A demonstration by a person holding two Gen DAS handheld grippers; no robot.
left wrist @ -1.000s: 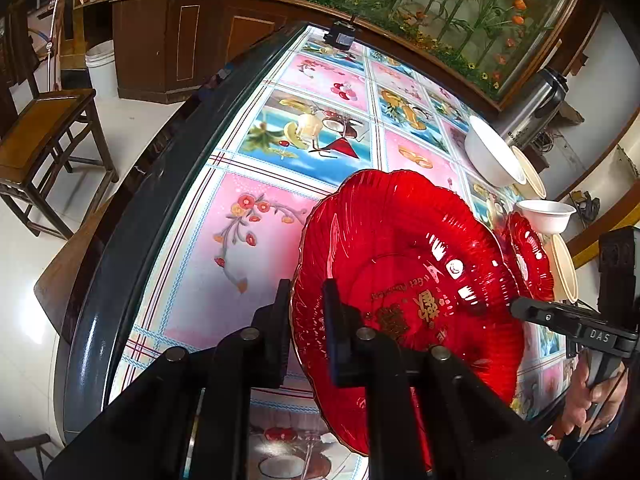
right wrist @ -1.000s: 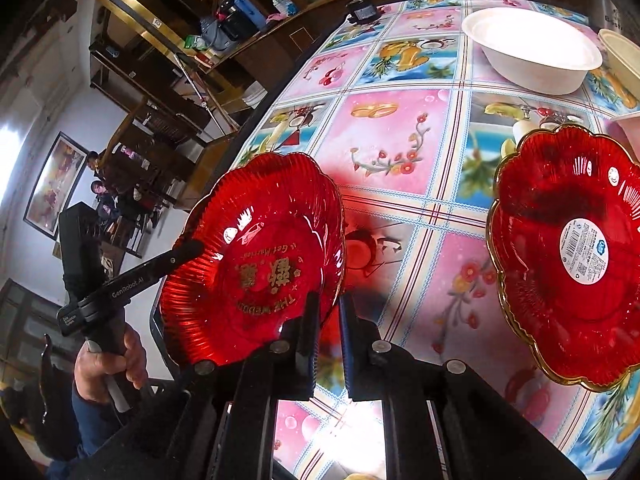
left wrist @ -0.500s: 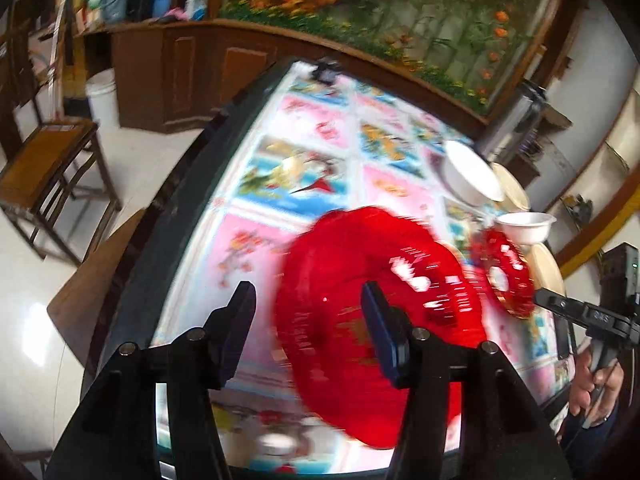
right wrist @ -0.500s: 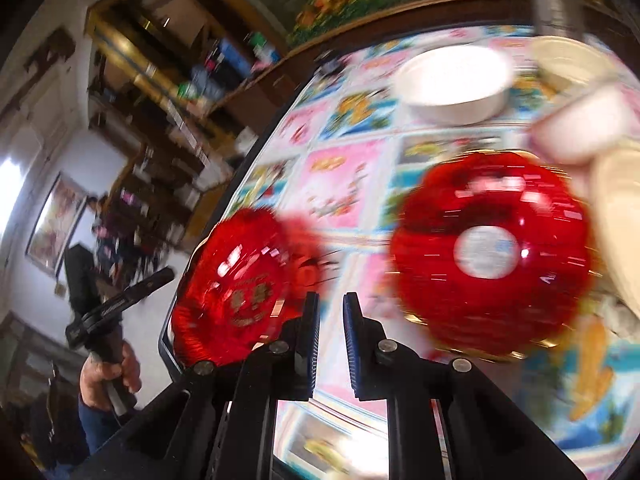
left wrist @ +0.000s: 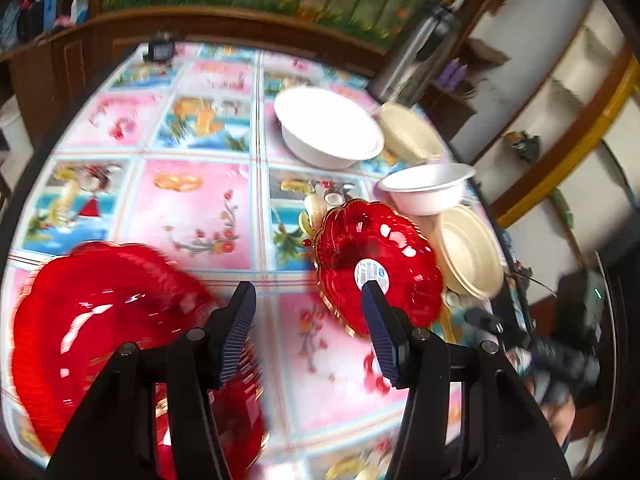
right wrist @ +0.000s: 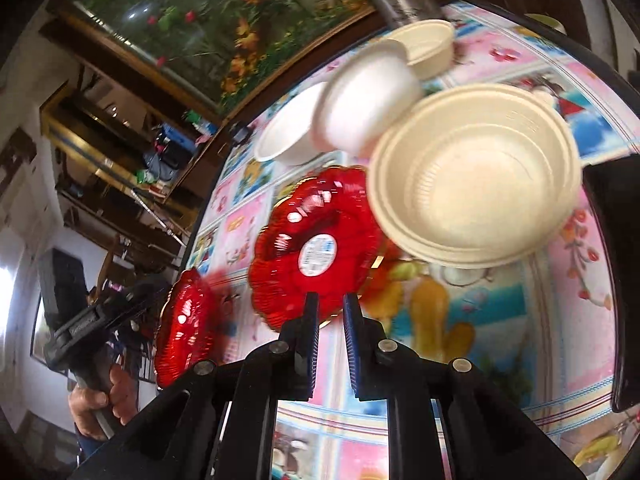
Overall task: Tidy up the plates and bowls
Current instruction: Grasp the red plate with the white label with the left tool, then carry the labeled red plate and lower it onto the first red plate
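On the flowered tablecloth (left wrist: 192,204) ahead of me lie two red plates and four bowls. My left gripper (left wrist: 306,320) has its jaws standing well apart with nothing between them; only cloth shows in the gap. The near red plate (left wrist: 100,332) lies flat on the cloth at the lower left of my left view, partly behind my left finger (left wrist: 236,328), and it is blurred. The second red plate (left wrist: 376,264), with a round white sticker (left wrist: 372,273) at its middle, sits farther right, just beside a cream bowl (left wrist: 468,252). A small white bowl (left wrist: 428,188) stands behind that plate, a large white bowl (left wrist: 328,128) farther back, and another cream bowl (left wrist: 408,132) beside it near a steel flask (left wrist: 416,52).

My right gripper (right wrist: 330,312) has its jaws nearly together, a narrow slit between them, and nothing is held. Over its tips I see the stickered plate (right wrist: 316,248), with the big cream bowl (right wrist: 476,176) to its right. At the left edge of that view a hand (right wrist: 96,400) grips the handle of my left gripper, close to the near plate (right wrist: 184,328).
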